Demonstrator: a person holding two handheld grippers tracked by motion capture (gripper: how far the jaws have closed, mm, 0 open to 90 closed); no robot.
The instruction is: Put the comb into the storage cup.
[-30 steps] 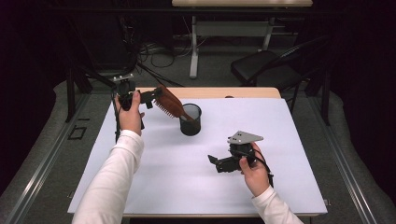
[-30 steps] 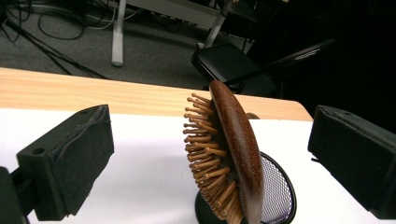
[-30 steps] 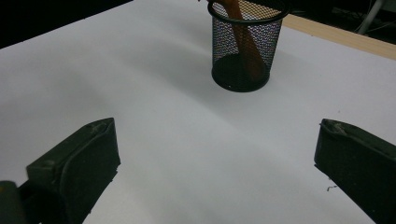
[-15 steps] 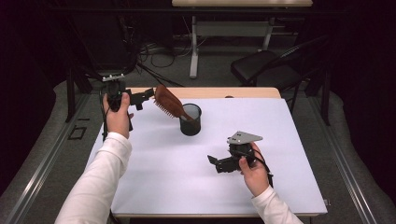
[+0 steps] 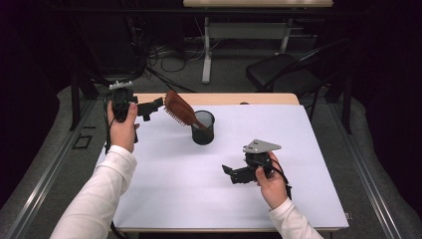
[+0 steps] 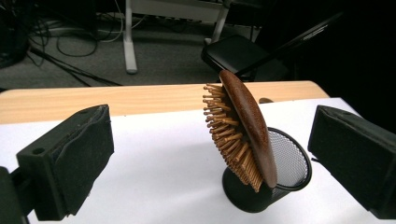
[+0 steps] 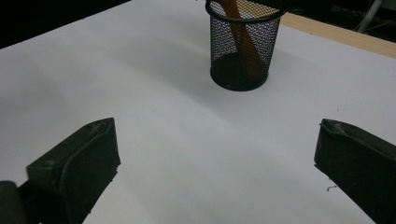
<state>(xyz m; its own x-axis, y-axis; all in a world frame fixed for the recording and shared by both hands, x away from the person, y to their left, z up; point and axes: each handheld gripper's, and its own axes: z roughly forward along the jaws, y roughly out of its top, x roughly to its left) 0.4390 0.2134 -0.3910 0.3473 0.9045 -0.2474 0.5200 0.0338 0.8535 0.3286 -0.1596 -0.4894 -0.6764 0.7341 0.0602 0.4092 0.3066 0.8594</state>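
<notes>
A wooden hairbrush (image 5: pixel 180 109) stands handle-down in a black mesh cup (image 5: pixel 203 128) on the white table (image 5: pixel 164 194). Its head leans out to the left, bristles down. My left gripper (image 5: pixel 155 106) hovers just left of the brush head, apart from it. In the left gripper view its jaws stand wide open, with the brush (image 6: pixel 250 133) and cup (image 6: pixel 292 163) ahead between them. My right gripper (image 5: pixel 230 173) rests low over the table's near right, open, with nothing between its fingers. Seen from it, the cup (image 7: pixel 243 51) stands ahead, the brush handle (image 7: pixel 240 28) inside.
A bare wooden strip (image 5: pixel 239 98) runs along the table's far edge. Beyond it are a black chair (image 5: pixel 283 74), a white desk leg (image 5: pixel 206 55) and cables on the floor (image 5: pixel 159 55).
My left gripper has drawn back to the left, away from the brush head. The brush stays leaning in the cup. The right gripper has not moved.
</notes>
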